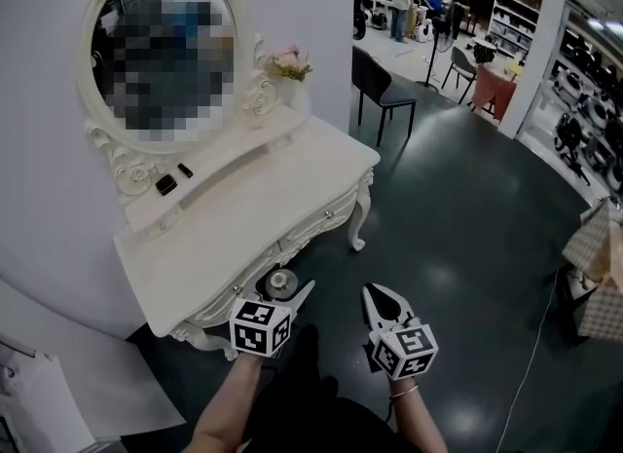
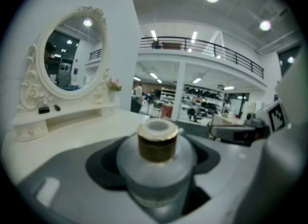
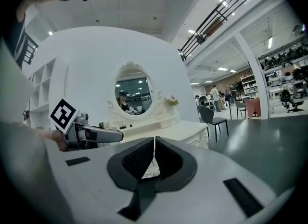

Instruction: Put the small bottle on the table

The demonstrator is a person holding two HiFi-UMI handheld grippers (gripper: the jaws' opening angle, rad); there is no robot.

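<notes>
1. No word, brand, number or sign can be read in any of the three views.
2. The cube [image 1: 261, 327] on the left gripper [image 1: 283, 283] and the cube [image 1: 405, 350] on the right gripper [image 1: 376, 291] bear only black-and-white square marker patterns, with no letters or digits.
3. The bottle [image 2: 156, 163] shows a frosted body and a gold collar. Any print on it is too blurred to make out.
</notes>
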